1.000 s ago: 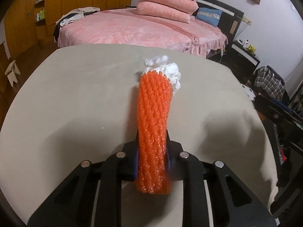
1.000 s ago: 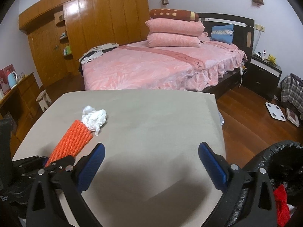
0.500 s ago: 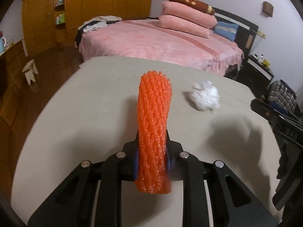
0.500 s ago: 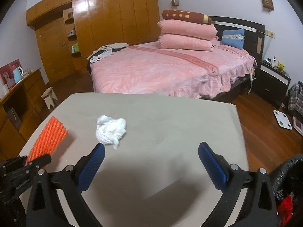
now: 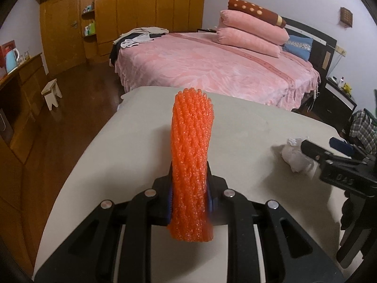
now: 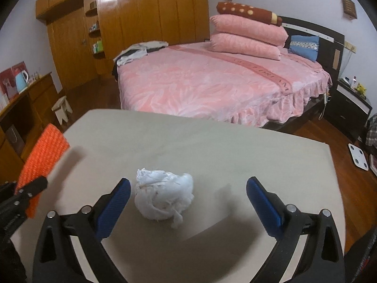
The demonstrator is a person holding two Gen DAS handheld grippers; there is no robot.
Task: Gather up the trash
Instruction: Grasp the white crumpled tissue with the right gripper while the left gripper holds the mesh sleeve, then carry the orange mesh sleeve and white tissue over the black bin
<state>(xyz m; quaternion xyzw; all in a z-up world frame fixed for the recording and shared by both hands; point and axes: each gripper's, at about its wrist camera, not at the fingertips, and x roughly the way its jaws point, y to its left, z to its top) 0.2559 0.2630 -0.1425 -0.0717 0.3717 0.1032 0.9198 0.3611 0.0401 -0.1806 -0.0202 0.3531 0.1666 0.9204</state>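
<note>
Beige surface [image 6: 212,146]; pink bed [image 6: 212,82] beyond, wooden wardrobe [image 6: 150,11] behind. Left tongs [image 5: 188,198] clamped on orange foam net [image 5: 192,160]. Right tongs [image 6: 188,202] wide apart, straddling crumpled tissue [image 6: 163,197] lying on surface.

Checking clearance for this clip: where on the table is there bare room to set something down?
Bare table runs from the tissue wad to the far edge by the bed, and rightward. Crowded: near side, where the open right claw brackets the wad, and left, orange foam net.
</note>
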